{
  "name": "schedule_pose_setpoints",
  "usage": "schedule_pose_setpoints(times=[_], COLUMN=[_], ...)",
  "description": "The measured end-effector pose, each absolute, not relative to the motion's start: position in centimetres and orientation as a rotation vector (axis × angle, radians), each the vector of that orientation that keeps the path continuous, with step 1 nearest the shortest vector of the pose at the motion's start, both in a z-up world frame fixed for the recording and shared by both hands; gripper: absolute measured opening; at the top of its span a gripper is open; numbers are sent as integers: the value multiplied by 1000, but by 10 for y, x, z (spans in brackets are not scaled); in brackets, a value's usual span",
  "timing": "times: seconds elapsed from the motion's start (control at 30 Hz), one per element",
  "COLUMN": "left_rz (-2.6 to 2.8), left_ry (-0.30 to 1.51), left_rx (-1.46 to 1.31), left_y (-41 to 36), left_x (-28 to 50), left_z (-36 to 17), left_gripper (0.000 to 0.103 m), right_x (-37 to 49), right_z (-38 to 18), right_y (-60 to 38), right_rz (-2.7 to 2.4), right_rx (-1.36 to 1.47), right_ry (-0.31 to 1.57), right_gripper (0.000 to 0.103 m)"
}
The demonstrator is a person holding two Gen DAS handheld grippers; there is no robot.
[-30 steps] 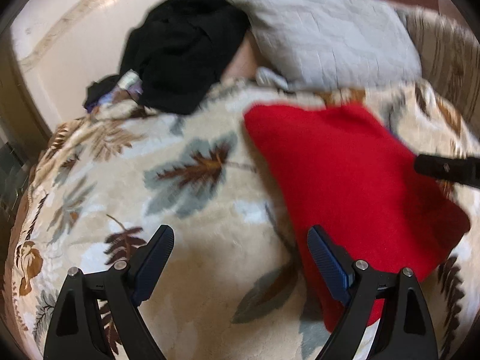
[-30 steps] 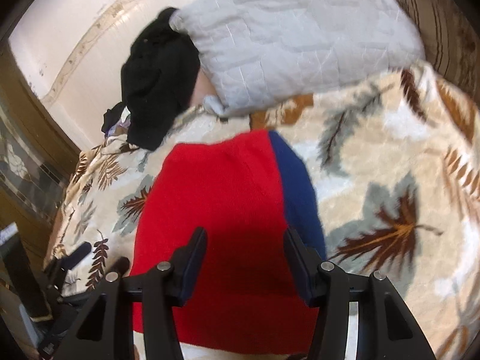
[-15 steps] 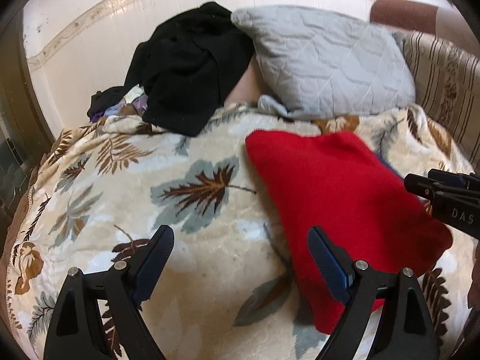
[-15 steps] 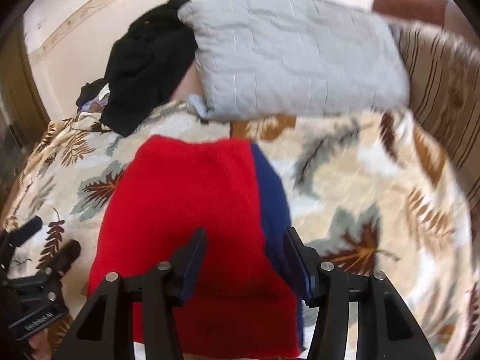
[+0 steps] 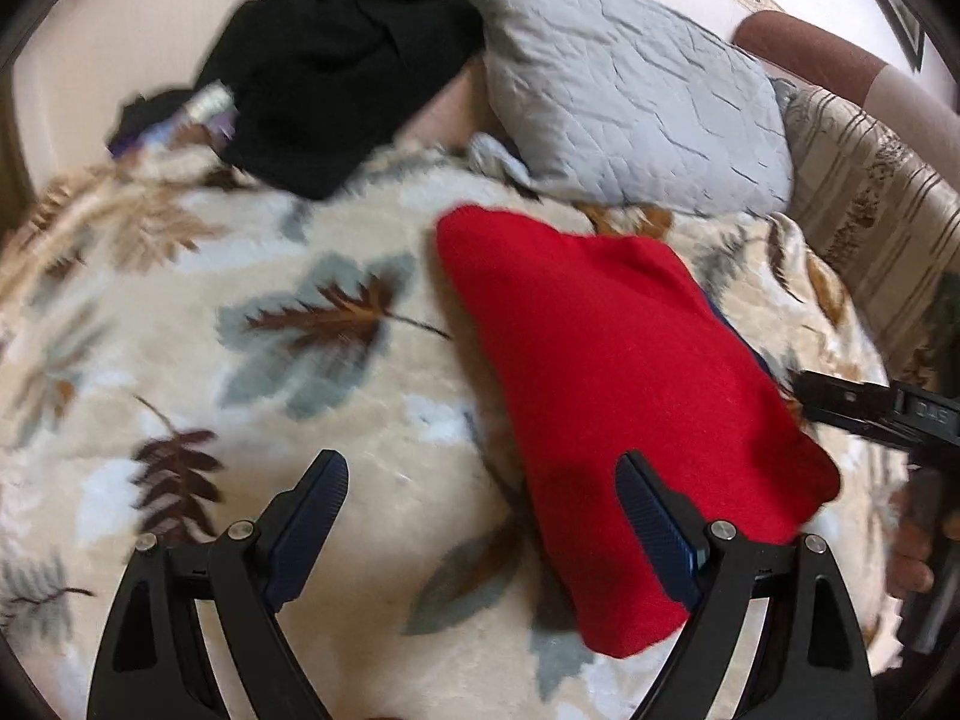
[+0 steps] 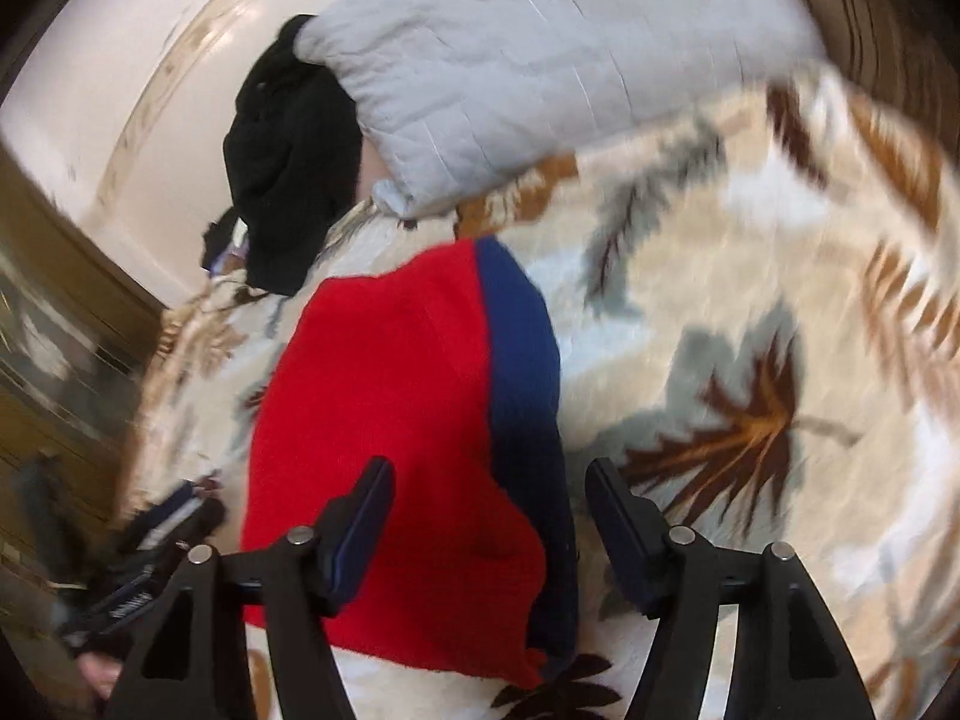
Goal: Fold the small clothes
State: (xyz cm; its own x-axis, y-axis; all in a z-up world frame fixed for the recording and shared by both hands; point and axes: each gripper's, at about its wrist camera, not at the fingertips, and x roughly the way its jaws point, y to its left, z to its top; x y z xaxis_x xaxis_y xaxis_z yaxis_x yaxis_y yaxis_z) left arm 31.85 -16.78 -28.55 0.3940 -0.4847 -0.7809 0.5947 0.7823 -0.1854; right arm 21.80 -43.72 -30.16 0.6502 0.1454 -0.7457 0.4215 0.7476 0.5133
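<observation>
A folded red garment with a blue band along one side lies flat on the leaf-patterned blanket. My left gripper is open wide just above the blanket, its right finger over the garment's near edge and nothing between the pads. My right gripper hovers over the garment's near part. Its jaws are opening, and red and blue cloth shows in the gap below them without touching the pads. Each gripper shows in the other's view: the right gripper at the garment's far side, the left gripper at lower left.
A grey quilted pillow and a heap of black clothes lie at the back of the blanket against a pale wall. A striped cushion borders the right side. Wooden furniture stands on the left. A hand holds the right gripper.
The right gripper's jaws have spread wider, and it has shifted sideways over the garment. The left gripper has tilted and rolled a little. The garment lies where it was.
</observation>
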Motion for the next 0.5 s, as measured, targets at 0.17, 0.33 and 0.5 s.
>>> schedule_pose_setpoints(times=[0.17, 0.33, 0.5], left_rz=[-763, -845, -879], left_ry=[1005, 1065, 1105], left_rx=[67, -16, -88], left_y=[-175, -179, -183], left_x=[323, 328, 336], left_z=[-294, -303, -314], left_gripper=[91, 91, 91], right_x=[221, 232, 242], right_z=[-329, -356, -365], right_y=[-460, -470, -471], right_rz=[-110, -34, 13], right_rx=[910, 1037, 1086], right_ry=[851, 844, 801], right_gripper=[70, 73, 75])
